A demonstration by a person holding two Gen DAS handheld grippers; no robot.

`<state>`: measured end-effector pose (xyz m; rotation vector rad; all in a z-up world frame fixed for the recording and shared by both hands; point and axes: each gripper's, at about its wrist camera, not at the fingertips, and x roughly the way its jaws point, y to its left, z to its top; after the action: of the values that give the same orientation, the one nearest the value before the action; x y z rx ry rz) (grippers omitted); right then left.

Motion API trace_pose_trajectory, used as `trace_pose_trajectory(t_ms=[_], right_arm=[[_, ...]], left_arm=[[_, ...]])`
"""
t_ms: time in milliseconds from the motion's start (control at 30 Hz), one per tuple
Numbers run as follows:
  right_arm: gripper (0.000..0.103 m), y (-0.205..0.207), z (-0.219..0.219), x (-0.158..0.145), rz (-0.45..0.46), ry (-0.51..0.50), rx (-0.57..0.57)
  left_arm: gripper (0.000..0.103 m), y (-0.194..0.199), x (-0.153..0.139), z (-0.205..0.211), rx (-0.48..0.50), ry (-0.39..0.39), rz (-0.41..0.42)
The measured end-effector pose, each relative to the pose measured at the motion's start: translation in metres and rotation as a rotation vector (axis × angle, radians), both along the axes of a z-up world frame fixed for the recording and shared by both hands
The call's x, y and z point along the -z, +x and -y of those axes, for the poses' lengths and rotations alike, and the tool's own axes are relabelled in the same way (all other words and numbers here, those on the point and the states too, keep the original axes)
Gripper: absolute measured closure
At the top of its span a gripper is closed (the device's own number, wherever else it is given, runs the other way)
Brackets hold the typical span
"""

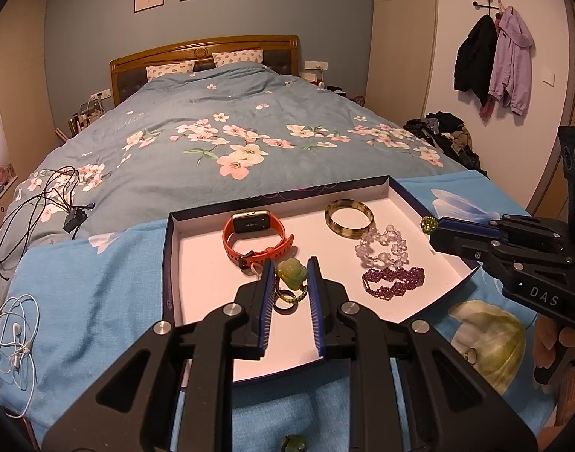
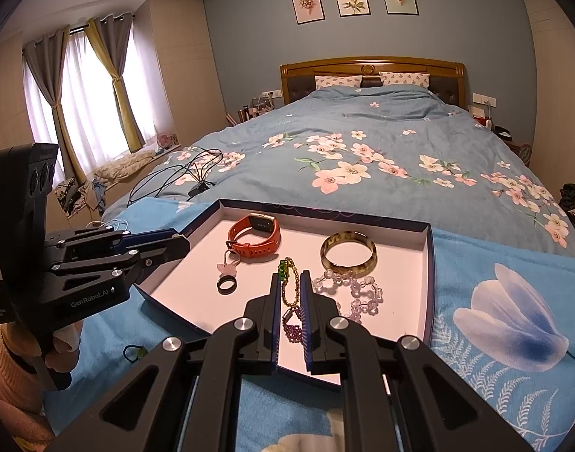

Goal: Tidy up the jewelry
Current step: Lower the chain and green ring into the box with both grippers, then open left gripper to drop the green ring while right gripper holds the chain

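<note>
A shallow white-lined box lies on a blue cloth on the bed. It holds an orange watch, an amber bangle, a clear bead bracelet, a purple bead bracelet and a black ring. My left gripper is shut on a green jade pendant above the box. My right gripper is shut on a green bead chain, its bead showing at the tips.
Another green trinket lies on the blue cloth in front of the box. A ring lies on the cloth at right. White earphones and black cables lie to the left.
</note>
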<state>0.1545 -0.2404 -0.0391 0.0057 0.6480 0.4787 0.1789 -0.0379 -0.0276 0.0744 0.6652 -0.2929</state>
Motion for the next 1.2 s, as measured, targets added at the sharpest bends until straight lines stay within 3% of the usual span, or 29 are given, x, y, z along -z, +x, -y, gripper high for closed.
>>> trace_pose_trajectory(t_ms=[1200], right_arm=[[0.095,0.02,-0.004,0.009,-0.044,0.0,0.021]], left_arm=[[0.085,0.021,0.013,-0.002,-0.024,0.001,-0.037]])
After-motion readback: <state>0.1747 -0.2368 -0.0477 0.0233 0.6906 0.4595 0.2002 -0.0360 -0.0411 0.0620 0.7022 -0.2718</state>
